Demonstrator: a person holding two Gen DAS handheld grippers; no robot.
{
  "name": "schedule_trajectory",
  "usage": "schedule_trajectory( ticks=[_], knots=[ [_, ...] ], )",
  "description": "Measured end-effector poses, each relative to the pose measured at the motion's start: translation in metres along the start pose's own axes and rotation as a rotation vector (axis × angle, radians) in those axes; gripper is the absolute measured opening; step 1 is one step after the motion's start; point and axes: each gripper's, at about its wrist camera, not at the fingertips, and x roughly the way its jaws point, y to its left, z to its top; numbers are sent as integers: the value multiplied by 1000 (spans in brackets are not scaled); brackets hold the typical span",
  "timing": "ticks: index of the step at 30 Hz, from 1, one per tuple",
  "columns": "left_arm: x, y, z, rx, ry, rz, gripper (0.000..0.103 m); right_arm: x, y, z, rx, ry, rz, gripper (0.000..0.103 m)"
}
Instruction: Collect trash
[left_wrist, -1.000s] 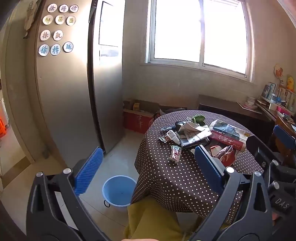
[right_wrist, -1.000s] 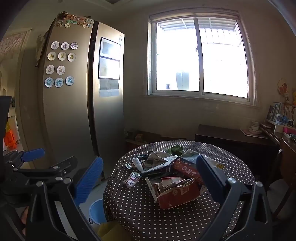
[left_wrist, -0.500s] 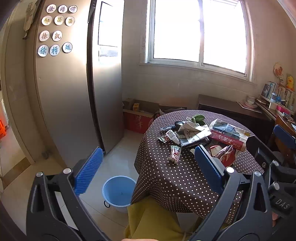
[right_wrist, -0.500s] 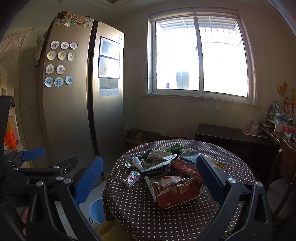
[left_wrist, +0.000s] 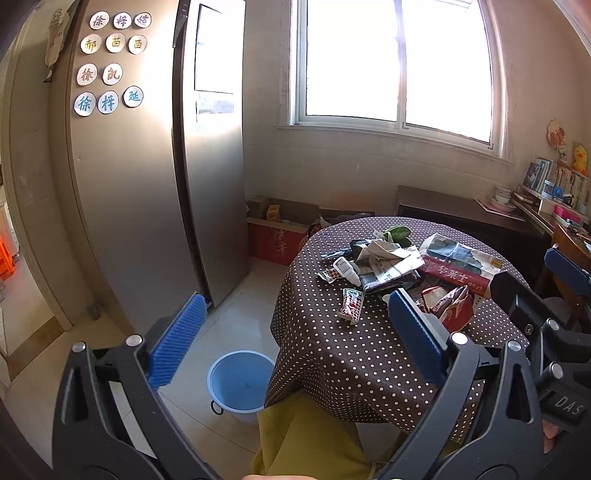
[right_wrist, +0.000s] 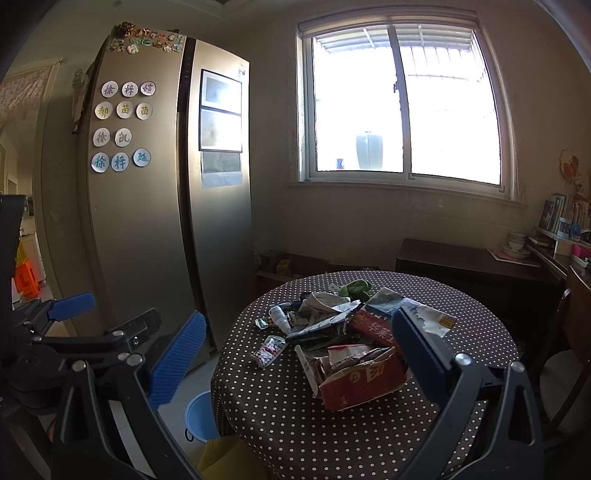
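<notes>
Both tongs are held wide apart and empty. The left gripper (left_wrist: 295, 328) frames the lower middle of its view, and the right gripper (right_wrist: 295, 347) does the same in its own. A pile of trash (left_wrist: 402, 273) lies on the round table (left_wrist: 354, 354) with the dotted cloth, right of center in the left view. In the pile are crumpled newspaper (left_wrist: 388, 260), a small white bottle (left_wrist: 346, 270), a snack wrapper (left_wrist: 351, 301) and a torn red box (right_wrist: 360, 376). A blue bucket (left_wrist: 240, 382) stands on the floor just beside the table, lower center. A tall fridge (left_wrist: 147, 166) fills the left side.
</notes>
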Motion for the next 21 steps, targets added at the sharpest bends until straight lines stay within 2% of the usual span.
schedule_trajectory(
  ticks=[21],
  knots=[
    [-1, -1, 1, 3, -5, -6, 97, 1, -1, 0, 0, 7, 1, 99]
  ],
)
